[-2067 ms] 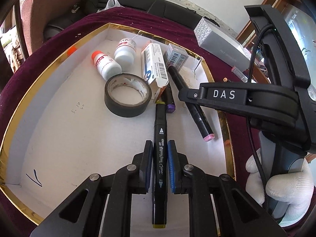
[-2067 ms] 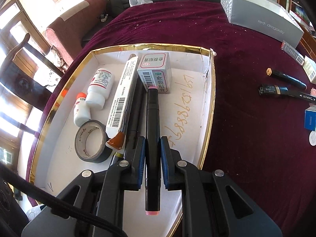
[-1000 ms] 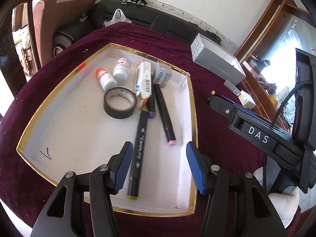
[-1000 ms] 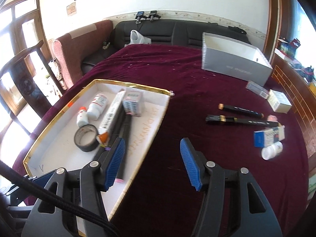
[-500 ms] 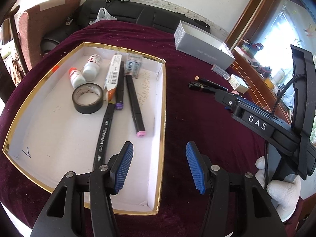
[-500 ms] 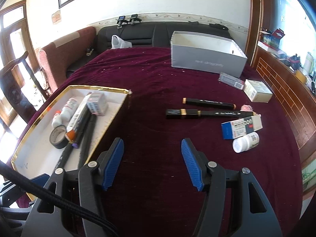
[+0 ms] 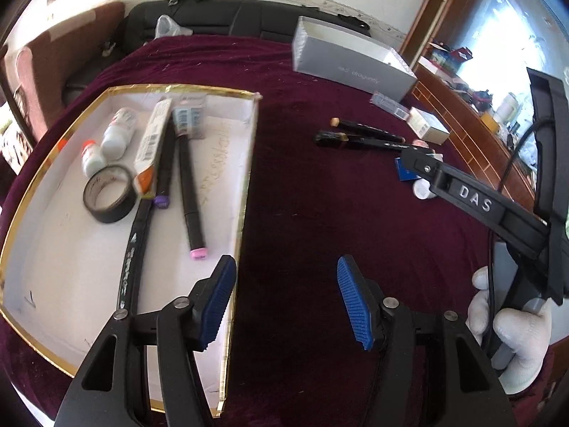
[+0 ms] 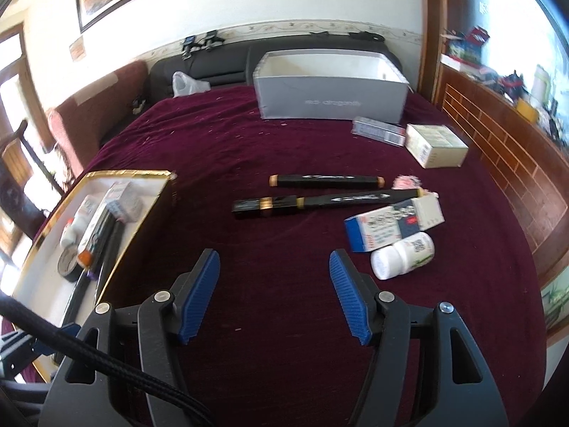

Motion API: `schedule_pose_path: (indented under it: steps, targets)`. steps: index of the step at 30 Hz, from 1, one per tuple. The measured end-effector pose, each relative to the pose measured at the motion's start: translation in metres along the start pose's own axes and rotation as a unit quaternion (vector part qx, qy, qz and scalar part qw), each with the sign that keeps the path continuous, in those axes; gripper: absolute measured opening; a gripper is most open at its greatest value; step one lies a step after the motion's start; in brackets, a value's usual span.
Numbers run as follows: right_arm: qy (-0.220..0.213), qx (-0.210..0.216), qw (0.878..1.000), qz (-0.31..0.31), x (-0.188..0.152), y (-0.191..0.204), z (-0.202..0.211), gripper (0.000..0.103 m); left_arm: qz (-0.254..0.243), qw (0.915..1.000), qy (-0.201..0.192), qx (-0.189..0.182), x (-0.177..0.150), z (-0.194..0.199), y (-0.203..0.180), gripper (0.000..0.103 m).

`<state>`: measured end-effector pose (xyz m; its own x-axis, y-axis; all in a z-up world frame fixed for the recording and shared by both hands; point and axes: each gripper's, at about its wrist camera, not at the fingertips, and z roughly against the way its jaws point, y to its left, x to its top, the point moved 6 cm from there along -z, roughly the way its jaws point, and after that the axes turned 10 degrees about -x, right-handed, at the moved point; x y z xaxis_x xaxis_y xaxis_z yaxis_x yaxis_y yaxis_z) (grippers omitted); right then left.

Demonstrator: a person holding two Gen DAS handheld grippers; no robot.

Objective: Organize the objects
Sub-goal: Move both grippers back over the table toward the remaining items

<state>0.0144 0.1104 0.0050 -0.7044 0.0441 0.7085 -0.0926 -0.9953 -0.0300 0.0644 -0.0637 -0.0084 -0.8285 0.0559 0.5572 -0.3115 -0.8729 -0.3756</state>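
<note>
Over at nine o'clock the gold-edged tray (image 7: 245, 163) already holds three markers (image 7: 190, 192), two bottles, tape (image 7: 108, 194) and two cartons. Both tools are empty: left gripper (image 7: 284, 297) wide, right gripper (image 8: 274, 291) wide. Waiting on the cloth (image 8: 220, 142) at twelve to two o'clock: two pens (image 8: 325, 181), a blue box (image 8: 387, 226), a bottle (image 8: 403, 254). Roughly half done, I'd judge.

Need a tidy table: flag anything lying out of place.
A white bottle lies tipped on its side on the cloth beside a blue-and-white box, and two black markers lie loose outside the gold-rimmed tray.
</note>
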Motion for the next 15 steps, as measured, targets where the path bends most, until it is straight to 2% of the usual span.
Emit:
schedule_pose_path:
  steps: [1,4,6,11,15]
  targets:
    - [0.0,-0.001,1.0,-0.008,0.001,-0.008,-0.001,0.064,-0.011,0.9998,0.007,-0.016,0.0,-0.003,-0.013,0.053]
    - [0.004,-0.014,0.999,-0.034,0.003,-0.038,-0.002,0.063,-0.044,0.9988,-0.011,-0.019,0.005,-0.004,-0.045,0.053]
    - [0.006,-0.026,0.998,-0.051,0.005,-0.06,-0.002,0.063,-0.068,0.9969,-0.011,-0.037,0.007,-0.005,-0.068,0.053]
    - [0.005,-0.056,0.994,-0.092,0.009,-0.107,-0.001,0.063,-0.141,0.9874,0.008,-0.071,0.005,-0.014,-0.127,0.053]
    - [-0.004,-0.07,0.99,-0.124,0.014,-0.135,0.0,0.067,-0.176,0.9811,0.009,-0.08,0.012,-0.015,-0.155,0.054]
